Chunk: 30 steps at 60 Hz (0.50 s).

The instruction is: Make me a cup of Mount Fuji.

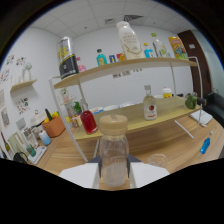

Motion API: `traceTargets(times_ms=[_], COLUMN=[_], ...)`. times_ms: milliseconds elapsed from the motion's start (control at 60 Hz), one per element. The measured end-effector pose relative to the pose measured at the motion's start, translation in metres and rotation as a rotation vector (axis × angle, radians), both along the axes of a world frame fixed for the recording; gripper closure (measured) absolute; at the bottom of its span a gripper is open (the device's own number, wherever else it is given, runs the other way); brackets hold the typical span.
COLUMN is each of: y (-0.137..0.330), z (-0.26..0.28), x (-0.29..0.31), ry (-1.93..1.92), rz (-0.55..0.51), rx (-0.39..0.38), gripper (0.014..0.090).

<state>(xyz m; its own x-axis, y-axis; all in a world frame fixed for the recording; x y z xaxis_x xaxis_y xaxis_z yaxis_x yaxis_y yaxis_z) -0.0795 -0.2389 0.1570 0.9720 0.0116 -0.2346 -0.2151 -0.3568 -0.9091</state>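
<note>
Gripper [114, 176]: two pale fingers [80, 175] flank a clear bottle; whether they press on its sides cannot be told, since their tips are masked.
Clear bottle [113, 156]: upright, transparent, with a tan screw cap; it stands between the fingers, in front of the wooden shelf rack.
Wooden shelf rack [150, 117]: two light boards on white metal legs, standing on the wooden table [165, 142] beyond the clear bottle.
Red bottle [89, 121]: on the rack's lower board, left of and behind the clear bottle.
Labelled bottle [149, 104]: clear with a red mark, on the lower board, right of the clear bottle.
Tall white bottle [129, 40]: on the rack's upper board, above the clear bottle.
Black-and-yellow canister [67, 59]: at the upper board's left end.
Orange bowl [54, 126]: left of the rack, on the table.
Blue item [205, 145]: on the table, right of the clear bottle.
</note>
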Motion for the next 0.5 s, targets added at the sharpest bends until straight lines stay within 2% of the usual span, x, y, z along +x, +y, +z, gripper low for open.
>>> traceTargets(times_ms=[83, 267, 500], y=[0.001, 0.007, 0.016], z=[-0.021, -0.041, -0.024], x=[-0.004, -0.006, 0.003], ry=[0.139, 0.649, 1.184], rz=[-0.016, -0.104, -0.191], rx=[-0.048, -0.099, -0.043], gripper=[0.0648, 0.0650, 0.0650])
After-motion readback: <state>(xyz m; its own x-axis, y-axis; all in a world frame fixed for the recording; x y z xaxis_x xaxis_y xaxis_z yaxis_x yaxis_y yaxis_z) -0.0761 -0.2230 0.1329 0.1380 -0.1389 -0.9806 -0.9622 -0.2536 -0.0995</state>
